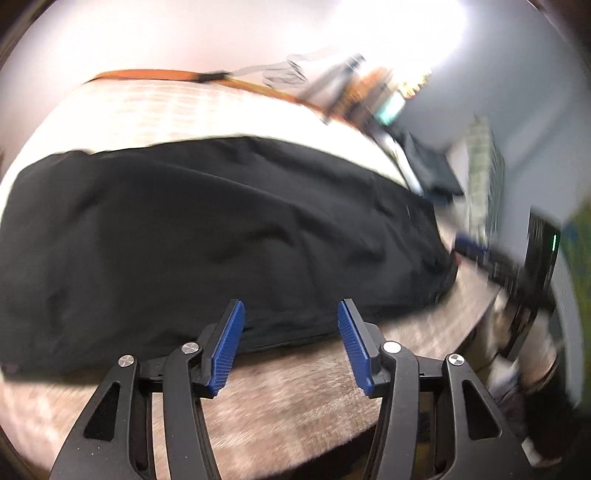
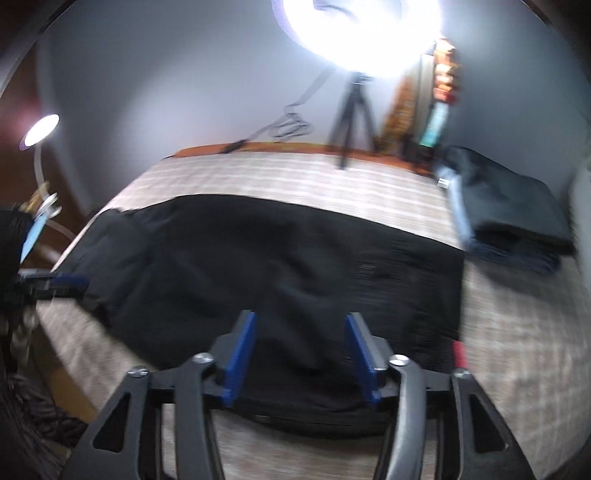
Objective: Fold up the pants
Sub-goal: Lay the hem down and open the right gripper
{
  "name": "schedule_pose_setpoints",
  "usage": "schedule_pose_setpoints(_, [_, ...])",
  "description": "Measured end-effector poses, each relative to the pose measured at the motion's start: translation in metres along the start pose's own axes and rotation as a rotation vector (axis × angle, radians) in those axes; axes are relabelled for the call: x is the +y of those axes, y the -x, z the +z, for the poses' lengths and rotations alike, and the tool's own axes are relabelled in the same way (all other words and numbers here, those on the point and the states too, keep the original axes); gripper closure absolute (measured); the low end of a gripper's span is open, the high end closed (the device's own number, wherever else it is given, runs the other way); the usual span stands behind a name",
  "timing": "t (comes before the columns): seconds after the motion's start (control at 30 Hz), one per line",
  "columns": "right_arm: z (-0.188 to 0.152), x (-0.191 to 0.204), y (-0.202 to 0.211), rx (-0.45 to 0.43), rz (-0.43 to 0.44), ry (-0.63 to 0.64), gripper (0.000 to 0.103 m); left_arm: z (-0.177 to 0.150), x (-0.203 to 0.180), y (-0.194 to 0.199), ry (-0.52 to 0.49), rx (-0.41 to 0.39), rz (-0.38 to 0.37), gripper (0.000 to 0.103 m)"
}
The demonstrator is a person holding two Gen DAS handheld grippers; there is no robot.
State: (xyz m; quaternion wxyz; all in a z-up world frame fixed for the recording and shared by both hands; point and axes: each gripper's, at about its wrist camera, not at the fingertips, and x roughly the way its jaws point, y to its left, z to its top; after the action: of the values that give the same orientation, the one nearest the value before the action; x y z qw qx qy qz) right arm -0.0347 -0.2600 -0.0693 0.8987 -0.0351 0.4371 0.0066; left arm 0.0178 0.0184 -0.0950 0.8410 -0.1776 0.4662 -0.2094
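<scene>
Black pants lie spread flat across a checked beige bedcover. They also show in the right wrist view. My left gripper is open and empty, its blue pads just above the near edge of the pants. My right gripper is open and empty, hovering over the near edge of the pants. The right gripper also shows at the right of the left wrist view, by the end of the pants. The left gripper shows at the left edge of the right wrist view, beside the other end.
A stack of folded dark clothes sits at the back right of the bed. A tripod with a bright ring light stands at the far edge. A small lamp is at the left.
</scene>
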Motion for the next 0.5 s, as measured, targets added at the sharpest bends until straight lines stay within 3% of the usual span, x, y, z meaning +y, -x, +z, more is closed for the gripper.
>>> schedule_pose_setpoints(0.17, [0.002, 0.039, -0.009, 0.008, 0.104, 0.097, 0.033, -0.007, 0.053, 0.044, 0.225, -0.085, 0.012, 0.046])
schedule_pose_setpoints(0.27, [0.0, 0.063, -0.012, 0.015, 0.152, 0.157, 0.032, -0.022, 0.087, 0.061, 0.371, -0.101, 0.02, 0.046])
schedule_pose_setpoints(0.5, [-0.005, 0.105, -0.034, 0.05, 0.206, 0.258, 0.032, -0.054, 0.138, 0.072, 0.557, -0.118, 0.012, 0.045])
